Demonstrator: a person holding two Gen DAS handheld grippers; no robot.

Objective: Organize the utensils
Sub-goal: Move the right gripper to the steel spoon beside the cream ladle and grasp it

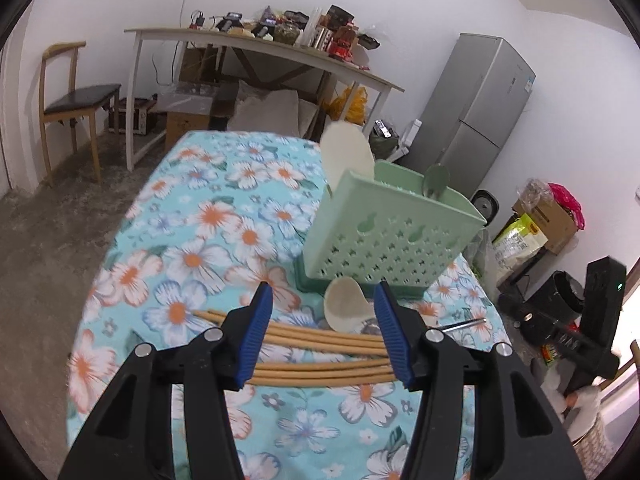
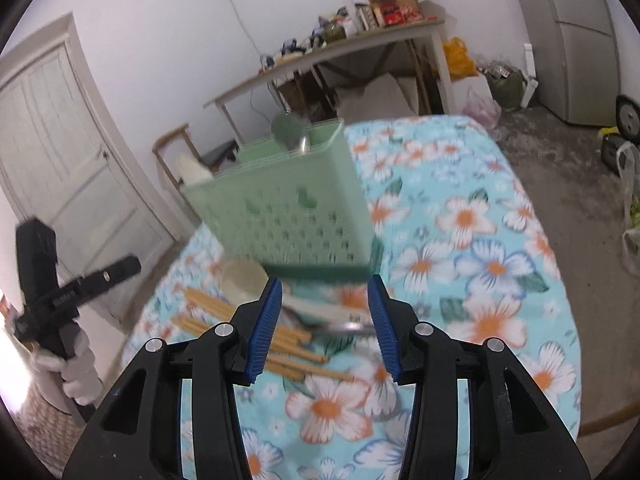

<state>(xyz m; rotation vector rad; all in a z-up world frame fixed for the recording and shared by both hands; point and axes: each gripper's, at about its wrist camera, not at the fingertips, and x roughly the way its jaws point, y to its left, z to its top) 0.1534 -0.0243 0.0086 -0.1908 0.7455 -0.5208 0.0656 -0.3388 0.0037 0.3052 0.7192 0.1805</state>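
Both grippers hang open and empty: the left gripper (image 1: 324,334) over smooth wooden chopsticks (image 1: 320,340) on the floral-cloth worktop (image 1: 208,216), the right gripper (image 2: 325,330) facing the perforated green plastic caddy (image 2: 288,208) (round spoons inside).

Pale green perforated plastic utensil caddy (image 1: 384,236) stands upright on floral cloth; white spatula (image 1: 346,152) and grey-green spoon (image 1: 436,180) stick up inside it. In front of caddy you see beige ladle (image 1: 344,304), lying flat; tan wooden chopsticks (image 1: 324,340) scattered just before it.
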